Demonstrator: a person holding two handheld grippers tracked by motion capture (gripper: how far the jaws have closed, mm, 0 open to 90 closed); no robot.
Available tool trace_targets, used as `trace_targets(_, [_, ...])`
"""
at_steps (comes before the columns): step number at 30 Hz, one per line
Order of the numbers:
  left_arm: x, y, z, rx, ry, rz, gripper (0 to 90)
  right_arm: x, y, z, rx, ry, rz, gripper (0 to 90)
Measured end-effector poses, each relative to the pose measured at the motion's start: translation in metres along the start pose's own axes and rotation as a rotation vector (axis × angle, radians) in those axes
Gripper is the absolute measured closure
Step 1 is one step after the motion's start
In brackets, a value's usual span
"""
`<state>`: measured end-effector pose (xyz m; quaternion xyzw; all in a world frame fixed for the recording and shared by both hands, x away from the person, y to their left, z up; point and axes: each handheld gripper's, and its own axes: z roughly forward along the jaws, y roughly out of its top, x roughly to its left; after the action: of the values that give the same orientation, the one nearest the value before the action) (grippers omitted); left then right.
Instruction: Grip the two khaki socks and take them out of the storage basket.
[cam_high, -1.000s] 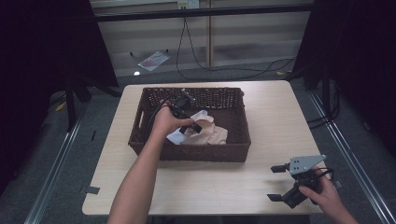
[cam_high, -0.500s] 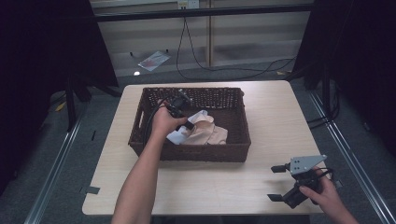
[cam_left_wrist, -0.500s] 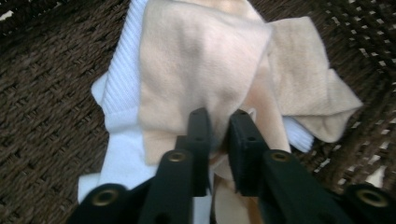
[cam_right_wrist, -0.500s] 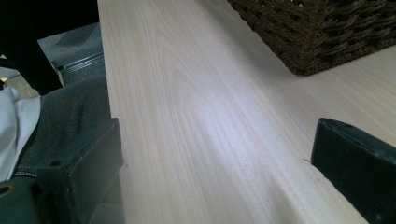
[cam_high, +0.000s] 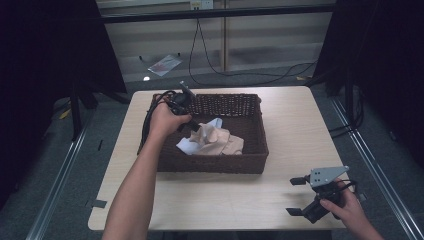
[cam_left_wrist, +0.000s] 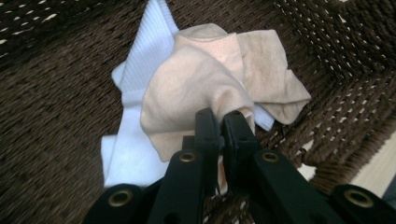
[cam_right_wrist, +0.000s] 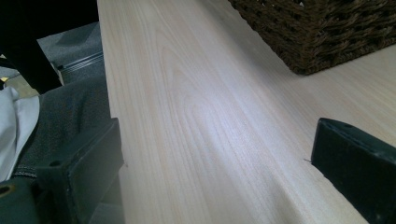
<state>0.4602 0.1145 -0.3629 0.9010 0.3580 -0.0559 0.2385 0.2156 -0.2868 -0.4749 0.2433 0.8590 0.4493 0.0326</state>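
Inside the dark brown woven wicker basket (cam_high: 252, 131), near its middle, the left gripper (cam_left_wrist: 219, 122) has just been closing, and its jaws now pinch a fold of the beige soft fabric piece (cam_left_wrist: 196, 74). A second ago the jaws stood wide over the pile; now the pads are nearly together with cloth between them. In the high view the left gripper (cam_high: 186, 114) sits higher than it did half a second ago, and the beige cloth (cam_high: 215, 137) is drawn up into a small peak beneath it. Judgement: grasp made, lift begun; the cloth is about to come out of the basket.

The beige cloth is crumpled, so its long axis is poorly defined. In the left gripper view it runs roughly from the pinched fold at lower centre up and to the right, where a flat corner points toward the basket's wall. Most of it lies on the white ribbed cloth (cam_left_wrist: 135, 93), which is spread on the basket floor beneath it and sticks out at the upper left and lower left. Cannot tell whether the white cloth is caught in the pinch as well.

Right gripper (cam_high: 306, 196): rests at the near right corner of the pale wooden table (cam_high: 300, 115), well apart from the basket, jaws spread wide with nothing between them. Position unchanged from the earlier frames.
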Motion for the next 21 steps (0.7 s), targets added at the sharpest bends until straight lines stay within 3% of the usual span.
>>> trace_targets(10, [-0.004,0.003,-0.021,-0.003,-0.058,-0.030,85.7,0.000,0.000,0.001,0.004,0.000,0.001,1.5])
trace_targets(15, [-0.007,0.003,-0.031,0.027,-0.058,-0.030,85.7,0.000,0.000,0.001,0.001,0.002,0.003,1.5])
trace_targets(21, [-0.014,0.005,-0.041,0.033,-0.094,-0.014,85.7,0.000,0.000,0.000,-0.002,0.000,0.000,1.5])
